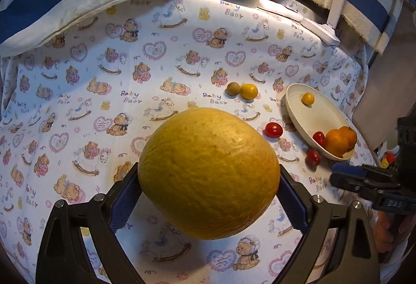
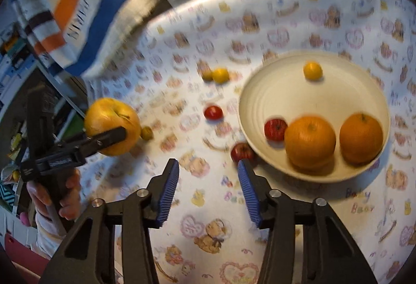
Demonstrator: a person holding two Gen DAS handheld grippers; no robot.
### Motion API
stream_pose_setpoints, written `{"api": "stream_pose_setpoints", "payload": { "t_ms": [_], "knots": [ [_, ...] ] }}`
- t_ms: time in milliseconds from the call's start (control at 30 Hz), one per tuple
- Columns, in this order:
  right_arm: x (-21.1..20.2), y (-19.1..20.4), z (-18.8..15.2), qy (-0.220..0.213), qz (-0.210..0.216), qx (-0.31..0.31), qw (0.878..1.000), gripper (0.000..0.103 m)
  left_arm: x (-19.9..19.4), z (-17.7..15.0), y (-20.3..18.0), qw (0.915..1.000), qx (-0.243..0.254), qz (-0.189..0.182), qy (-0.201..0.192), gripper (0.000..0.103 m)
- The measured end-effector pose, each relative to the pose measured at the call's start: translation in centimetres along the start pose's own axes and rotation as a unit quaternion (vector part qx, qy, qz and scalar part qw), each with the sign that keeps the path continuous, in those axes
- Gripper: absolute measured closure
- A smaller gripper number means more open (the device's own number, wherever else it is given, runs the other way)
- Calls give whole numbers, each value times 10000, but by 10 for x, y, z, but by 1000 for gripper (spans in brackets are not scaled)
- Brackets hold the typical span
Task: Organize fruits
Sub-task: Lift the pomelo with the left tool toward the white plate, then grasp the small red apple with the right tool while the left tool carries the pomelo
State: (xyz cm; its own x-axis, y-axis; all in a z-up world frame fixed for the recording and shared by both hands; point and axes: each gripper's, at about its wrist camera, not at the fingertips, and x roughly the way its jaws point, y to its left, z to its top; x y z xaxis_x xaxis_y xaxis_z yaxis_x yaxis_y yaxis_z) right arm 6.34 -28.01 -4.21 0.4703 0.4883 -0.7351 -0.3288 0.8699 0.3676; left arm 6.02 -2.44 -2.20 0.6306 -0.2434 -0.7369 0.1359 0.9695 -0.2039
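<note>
The left gripper held a big yellow melon clamped between its wide-set pads at lower centre, above the printed cloth. The right gripper hung with jaws apart and empty, near a red fruit touching the bowl at the rim. The step in hand looked like gathering fruit into the bowl at right; next, the melon probably needed carrying there.

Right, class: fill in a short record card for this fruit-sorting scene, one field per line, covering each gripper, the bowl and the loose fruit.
left gripper: fingers clamped on the big yellow melon, lifted off the cloth
right gripper: fingers apart, nothing between them, beside the bowl
bowl: two oranges, one small red fruit, one small yellow fruit
loose on tablecloth: two red fruits, a yellow pair further back
</note>
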Motion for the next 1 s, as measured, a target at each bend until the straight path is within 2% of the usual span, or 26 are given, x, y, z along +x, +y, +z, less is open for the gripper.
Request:
{"api": "stream_pose_setpoints", "payload": {
  "t_ms": [67, 167, 267, 333, 500, 633, 733, 767, 1000],
  "knots": [
    [7, 1, -1, 112, -200, -22, 9997, 55, -2, -1, 2, 10000, -63, -53, -17, 9],
    [9, 2, -2, -10, -585, -65, 9983, 58, -6, 0, 3, 9999, -94, -98, -86, 9],
    [14, 2, 2, -18, -831, -30, 9965, 59, -10, 0, 3, 9997, -49, 42, -231, 9],
    [17, 2, 5, -28, -1068, 20, 9943, 64, -11, -1, 4, 9994, 12, 138, -303, 9],
    [28, 8, 13, 75, -1332, 97, 9910, 66, -9, 2, 14, 9994, -140, 88, -291, 9],
    [34, 10, 18, 99, -1471, 222, 9888, 66, -10, 3, 20, 9990, -188, 187, -349, 9],
    [41, 12, 21, 162, -1593, 234, 9868, 69, -12, 3, 26, 9990, -307, 72, -305, 9],
    [41, 11, 21, 153, -1624, 254, 9863, 76, -13, 3, 27, 9990, -338, 33, -303, 9],
    [41, 20, 17, 56, -1460, -29, 9893, 76, -19, 3, 23, 9987, -252, 112, -440, 9]
  ]
}}
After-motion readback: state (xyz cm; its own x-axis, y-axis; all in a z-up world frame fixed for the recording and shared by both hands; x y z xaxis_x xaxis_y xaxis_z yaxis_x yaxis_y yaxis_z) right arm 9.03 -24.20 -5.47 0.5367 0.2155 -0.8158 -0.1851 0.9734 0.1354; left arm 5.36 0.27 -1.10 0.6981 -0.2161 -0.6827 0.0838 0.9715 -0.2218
